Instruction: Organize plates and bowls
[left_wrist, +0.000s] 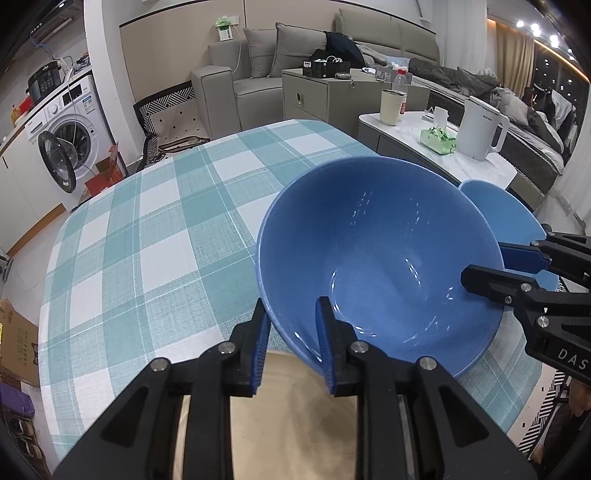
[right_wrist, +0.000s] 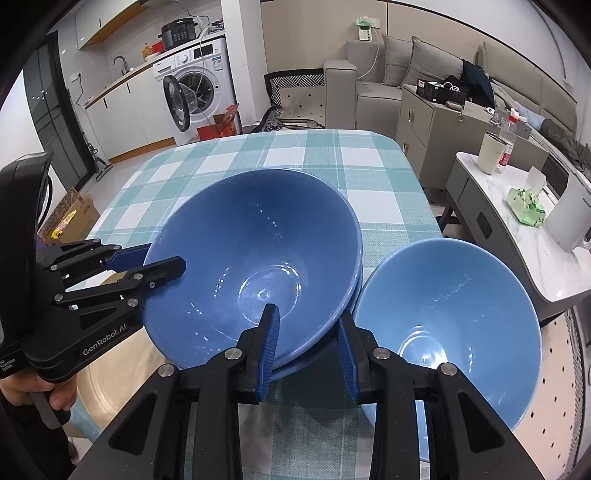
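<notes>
Bowls being nested on the checked counter.
Both grippers straddle the dark blue bowl's rim: left gripper at 9 o'clock, right gripper at 6, jaws slackened. Withdraw straight back, avoiding the light blue bowl.

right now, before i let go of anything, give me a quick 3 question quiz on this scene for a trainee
1. True or false: the light blue bowl sits inside the dark blue bowl.
2. Which gripper has its fingers either side of the dark blue bowl's rim? A) only the left gripper B) only the right gripper C) both
3. What covers the table under the bowls?

Key
1. False: the light blue bowl stands beside the dark one, on its right in the right wrist view.
2. C
3. A teal and white checked cloth.
</notes>
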